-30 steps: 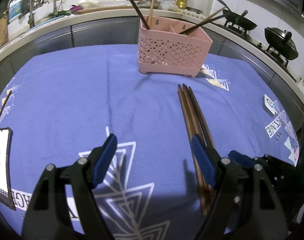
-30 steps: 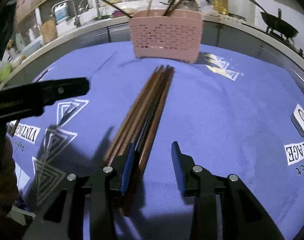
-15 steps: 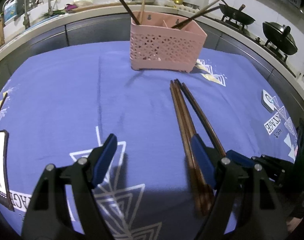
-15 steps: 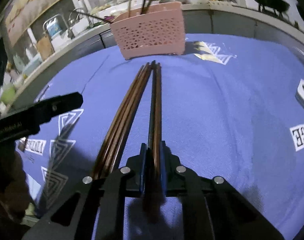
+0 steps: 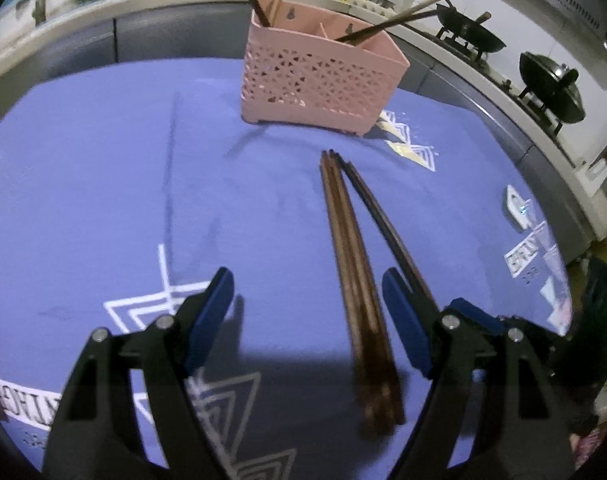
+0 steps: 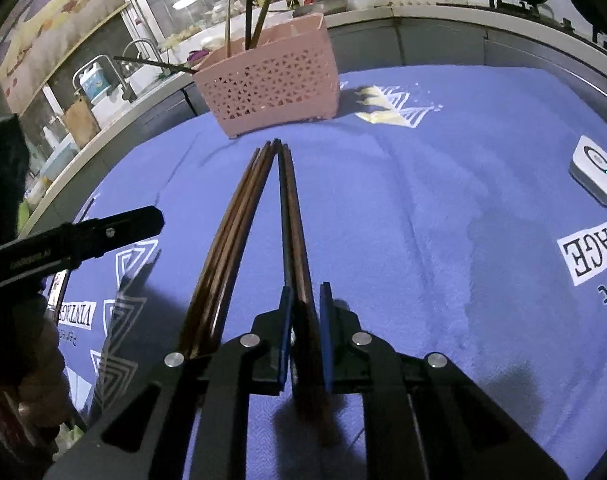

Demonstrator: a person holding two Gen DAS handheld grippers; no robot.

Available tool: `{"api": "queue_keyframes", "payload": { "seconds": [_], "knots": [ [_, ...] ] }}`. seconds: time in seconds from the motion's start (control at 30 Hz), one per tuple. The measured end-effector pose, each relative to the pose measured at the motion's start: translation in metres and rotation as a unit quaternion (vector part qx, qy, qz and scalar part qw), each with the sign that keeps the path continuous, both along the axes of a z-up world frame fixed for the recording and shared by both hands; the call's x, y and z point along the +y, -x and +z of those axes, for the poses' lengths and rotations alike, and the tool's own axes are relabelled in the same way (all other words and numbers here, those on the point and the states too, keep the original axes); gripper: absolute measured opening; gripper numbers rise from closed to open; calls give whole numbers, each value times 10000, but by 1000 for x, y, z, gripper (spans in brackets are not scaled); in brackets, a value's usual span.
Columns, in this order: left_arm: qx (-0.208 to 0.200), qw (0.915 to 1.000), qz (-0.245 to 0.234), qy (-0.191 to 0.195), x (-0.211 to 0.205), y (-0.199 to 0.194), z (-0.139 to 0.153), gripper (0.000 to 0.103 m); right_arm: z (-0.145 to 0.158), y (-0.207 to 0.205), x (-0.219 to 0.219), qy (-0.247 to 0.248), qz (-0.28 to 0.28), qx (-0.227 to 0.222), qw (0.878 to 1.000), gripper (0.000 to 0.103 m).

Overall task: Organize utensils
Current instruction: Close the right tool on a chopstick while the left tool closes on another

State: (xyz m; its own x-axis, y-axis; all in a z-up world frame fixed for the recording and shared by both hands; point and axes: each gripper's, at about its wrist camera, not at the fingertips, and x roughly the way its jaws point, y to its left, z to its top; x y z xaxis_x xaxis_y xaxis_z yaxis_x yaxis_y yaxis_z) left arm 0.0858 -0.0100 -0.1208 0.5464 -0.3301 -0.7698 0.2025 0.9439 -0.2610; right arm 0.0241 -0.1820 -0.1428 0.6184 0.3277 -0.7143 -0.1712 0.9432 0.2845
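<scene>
A pink lattice utensil basket (image 5: 319,76) (image 6: 271,84) stands at the far side of the blue cloth, with several chopsticks standing in it. A bundle of dark wooden chopsticks (image 5: 353,264) (image 6: 227,240) lies on the cloth. My right gripper (image 6: 304,308) is shut on a pair of chopsticks (image 6: 291,216) split off from the bundle, their far tips near the basket. My left gripper (image 5: 307,300) is open and empty, low over the cloth, with the bundle between its fingers near the right one.
A white square device (image 6: 593,176) (image 5: 517,206) lies on the cloth at the right. A phone (image 6: 57,292) lies at the left edge. Woks (image 5: 551,88) sit on the stove behind; a sink with a tap (image 6: 137,64) is at the back left.
My right gripper closed on two chopsticks and drew them away from the bundle to the right. My left gripper stayed open and drifted right, toward the bundle.
</scene>
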Motion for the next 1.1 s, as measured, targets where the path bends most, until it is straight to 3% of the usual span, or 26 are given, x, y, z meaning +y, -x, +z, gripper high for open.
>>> {"api": "queue_keyframes", "payload": {
  "seconds": [0.27, 0.33, 0.47, 0.73, 1.1],
  "knots": [
    [132, 9992, -253, -291, -27, -7, -14, 73, -2, -1, 3, 75, 56, -26, 10000, 14],
    [195, 9990, -220, -342, -27, -8, -20, 65, -3, -2, 0, 120, -24, -1, 9999, 14],
    [327, 9988, -141, -337, -19, -11, -26, 60, -4, -3, -1, 141, -37, -17, 9999, 15],
    [98, 9949, -131, -998, -32, -6, -28, 55, -5, -1, 16, 459, 254, -116, 9986, 15],
    [-2, 9940, -129, -1083, -31, -14, -28, 54, -3, -1, 11, 479, 137, -111, 9987, 15]
  ]
}}
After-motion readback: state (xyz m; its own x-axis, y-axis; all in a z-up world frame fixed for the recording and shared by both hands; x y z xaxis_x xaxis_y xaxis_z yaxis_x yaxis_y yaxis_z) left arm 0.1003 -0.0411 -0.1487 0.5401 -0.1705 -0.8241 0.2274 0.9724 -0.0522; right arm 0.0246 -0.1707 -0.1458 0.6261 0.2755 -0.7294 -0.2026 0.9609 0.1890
